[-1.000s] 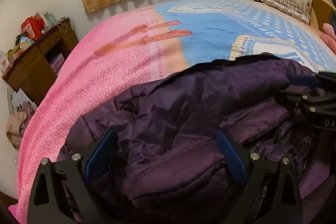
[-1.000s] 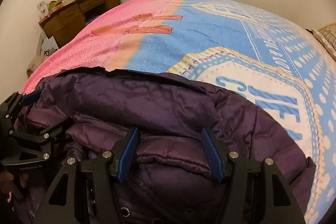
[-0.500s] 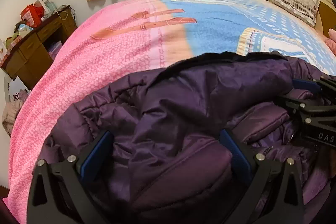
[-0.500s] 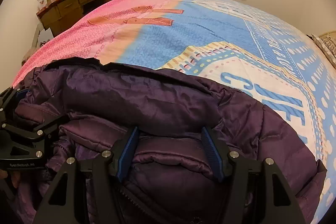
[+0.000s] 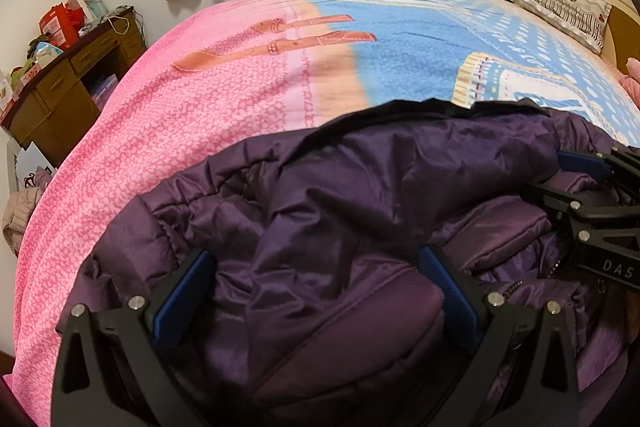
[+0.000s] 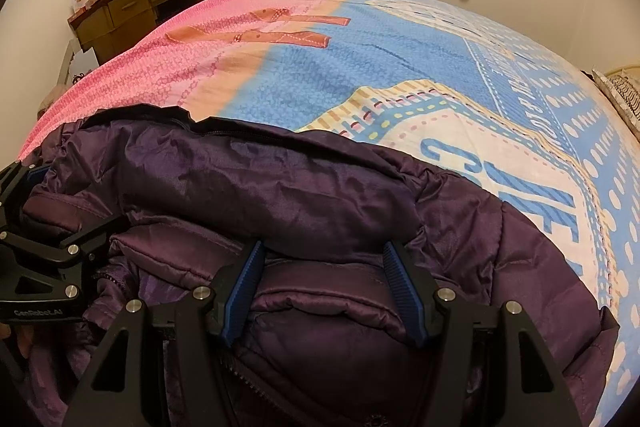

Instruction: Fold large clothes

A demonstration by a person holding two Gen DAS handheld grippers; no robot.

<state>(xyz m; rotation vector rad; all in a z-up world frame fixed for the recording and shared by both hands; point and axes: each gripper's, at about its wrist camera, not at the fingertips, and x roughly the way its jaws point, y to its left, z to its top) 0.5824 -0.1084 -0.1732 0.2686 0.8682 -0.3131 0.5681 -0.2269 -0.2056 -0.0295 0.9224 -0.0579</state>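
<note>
Over the last second the purple padded jacket (image 5: 360, 227) has slid a little further up the bed (image 5: 200, 131) in both wrist views — more pink and blue cover now lies bare beyond its dark far edge. The left hand-held gripper (image 5: 320, 291) straddles a puffy fold with jaws wide; whether its pads (image 5: 180, 295) press the cloth cannot be told. The right hand-held gripper (image 6: 324, 287), about half open, likewise brackets a quilted ridge — a grip cannot be confirmed. Judging by the bunched heap, the fold is barely underway
</note>
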